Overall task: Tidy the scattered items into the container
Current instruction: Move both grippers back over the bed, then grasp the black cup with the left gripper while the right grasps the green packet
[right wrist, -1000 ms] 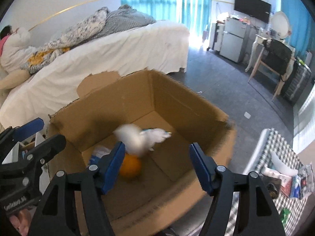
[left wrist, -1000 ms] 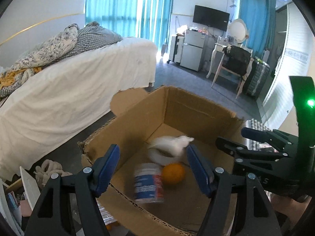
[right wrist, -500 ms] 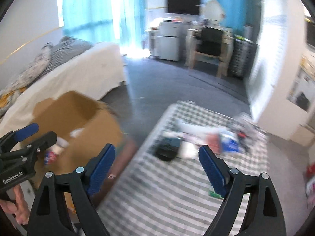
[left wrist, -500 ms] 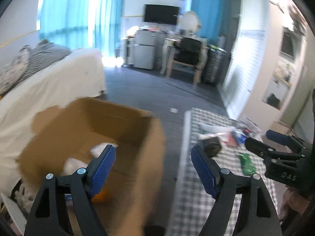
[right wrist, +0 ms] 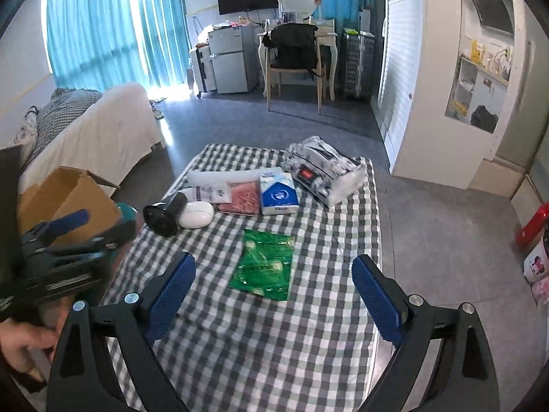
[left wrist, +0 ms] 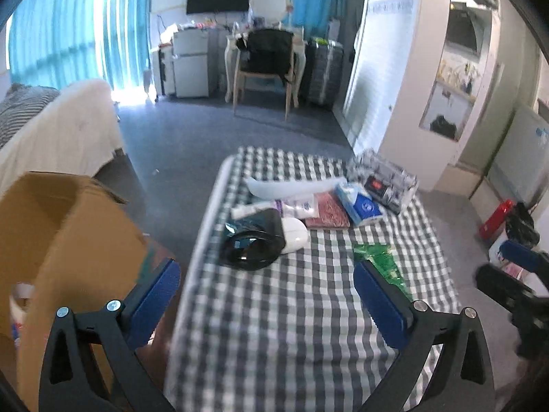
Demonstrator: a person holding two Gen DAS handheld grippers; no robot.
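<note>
- Right gripper [right wrist: 272, 279] empty, jaws just opened wide; flat green plastic packet [right wrist: 264, 265] on checked tablecloth [right wrist: 281, 343] lies dead ahead, long axis pointing away.
- Left gripper [left wrist: 266, 295] likewise wide, empty; packet off its right finger.
- Brown cardboard box [right wrist: 73, 194] sits left of tablecloth.

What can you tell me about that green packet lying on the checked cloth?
The green packet is a flat, glossy pouch that looks like plastic film, with pale print too small to read. It lies flat and slightly skewed on the checked cloth, apart from the cluster of other things further back. Nothing touches it but the cloth. It lies ahead of the open right hand-held gripper, whose jaws have just been opening, with nothing between them.
</note>
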